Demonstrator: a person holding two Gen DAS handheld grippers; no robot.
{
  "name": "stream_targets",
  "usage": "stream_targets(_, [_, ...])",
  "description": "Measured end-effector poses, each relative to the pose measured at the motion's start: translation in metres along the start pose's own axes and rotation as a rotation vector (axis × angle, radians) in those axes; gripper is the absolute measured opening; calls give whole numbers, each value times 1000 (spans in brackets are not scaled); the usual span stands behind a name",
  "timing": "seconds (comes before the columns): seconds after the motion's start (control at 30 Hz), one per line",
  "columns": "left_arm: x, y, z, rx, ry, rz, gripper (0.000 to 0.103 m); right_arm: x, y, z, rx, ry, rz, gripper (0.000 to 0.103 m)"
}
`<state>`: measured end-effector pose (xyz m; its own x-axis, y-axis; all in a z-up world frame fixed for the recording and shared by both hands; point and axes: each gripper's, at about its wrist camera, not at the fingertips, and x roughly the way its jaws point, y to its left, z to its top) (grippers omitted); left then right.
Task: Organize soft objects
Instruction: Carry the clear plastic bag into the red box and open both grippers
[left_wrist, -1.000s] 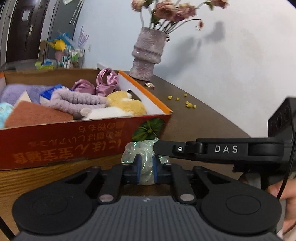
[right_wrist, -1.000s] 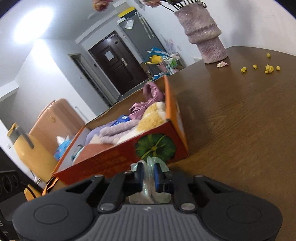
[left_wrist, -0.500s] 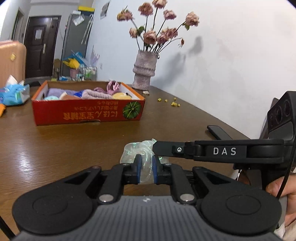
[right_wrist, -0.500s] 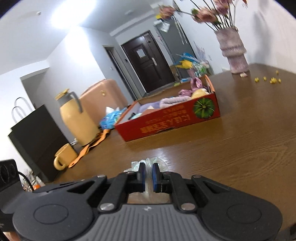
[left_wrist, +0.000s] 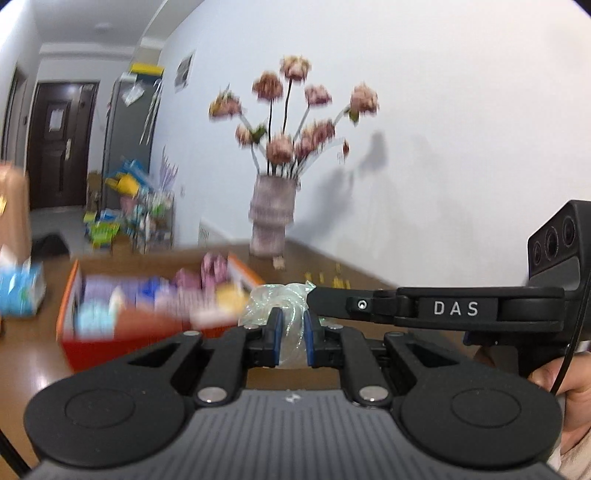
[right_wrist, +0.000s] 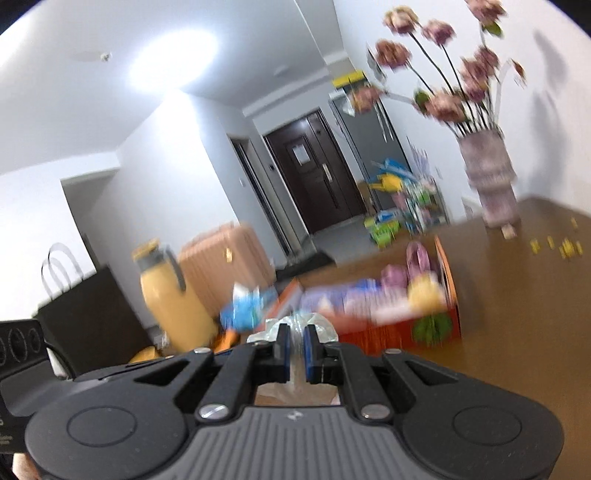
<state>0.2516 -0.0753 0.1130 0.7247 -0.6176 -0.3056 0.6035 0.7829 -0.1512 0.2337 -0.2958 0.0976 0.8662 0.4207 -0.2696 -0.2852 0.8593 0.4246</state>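
- My left gripper was clenched on a crumpled clear plastic bag with a greenish sheen; the blue pads pressed it from both sides.
- My right gripper was clamped on the same bag, seen there as a bunched clear film squeezed between its pads.
- In the left wrist view the right gripper's black finger, marked "DAS", reached in from the right and met the bag at its top edge.
- Part of a hand showed at the right edge of that view, under the right tool's black housing.
- The bag hung between the two tools, clear of the brown wooden table below.
- Beyond the bag stood an open red-orange cardboard box on the table, blurred, filled with soft items in lilac, blue, pink and yellow; I could not tell them apart.
- Behind the box, near the wall, stood a ribbed mauve vase of dried pink flowers, with small yellow crumbs scattered on the table near it.
- The right wrist view added a yellow jug with a dark handle and a peach-coloured suitcase to the left of the box.
- A blue-and-white packet lay left of the box.
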Motion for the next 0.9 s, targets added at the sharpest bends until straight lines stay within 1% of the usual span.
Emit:
stream_targets(0.07, [27,18,31,2,-4,-17,13,24,-5,32,-3,-22,-6,7])
stream_targets(0.17, [78,49,63,-20,24,-23,13,73,-21,75,-11,-6,-39,7])
stream_targets(0.23, [117,71,76,-29,53,-7,13,113,-39,96,5,32,-58,7])
stream_targets(0.27, [135,82,79,-43,68,-6,13,134,-50,104,29,54,-67,7])
stream_targets(0.33, [175,106,80,-89,118,-1,13,173,-68,115,35,96,-99,7])
stream_targets(0.43, [235,138,70,-139,208,10,13,234,-99,116,54,170,-154,7])
stream_targets(0.53, [281,163,47,-166,307,13,13,281,-132,103,101,258,-192,7])
stream_targets(0.57, [293,169,39,-178,343,17,13,294,-143,97,118,288,-210,7])
stream_targets(0.63, [316,179,21,-194,450,30,13,320,-160,80,134,390,-239,7])
stream_targets(0.67, [322,183,16,-220,508,40,13,326,-164,72,147,429,-247,7])
stream_targets(0.7, [322,185,14,-227,535,45,13,331,-167,66,168,463,-244,8])
stream_targets(0.73, [322,186,14,-220,537,54,14,332,-171,64,185,470,-236,8])
stream_targets(0.83, [321,183,15,-197,525,73,18,333,-171,66,180,472,-243,10])
stream_targets(0.87, [320,180,16,-191,515,80,20,333,-169,67,167,469,-252,16])
stream_targets(0.9, [315,180,17,-188,504,93,23,330,-164,68,156,464,-261,21])
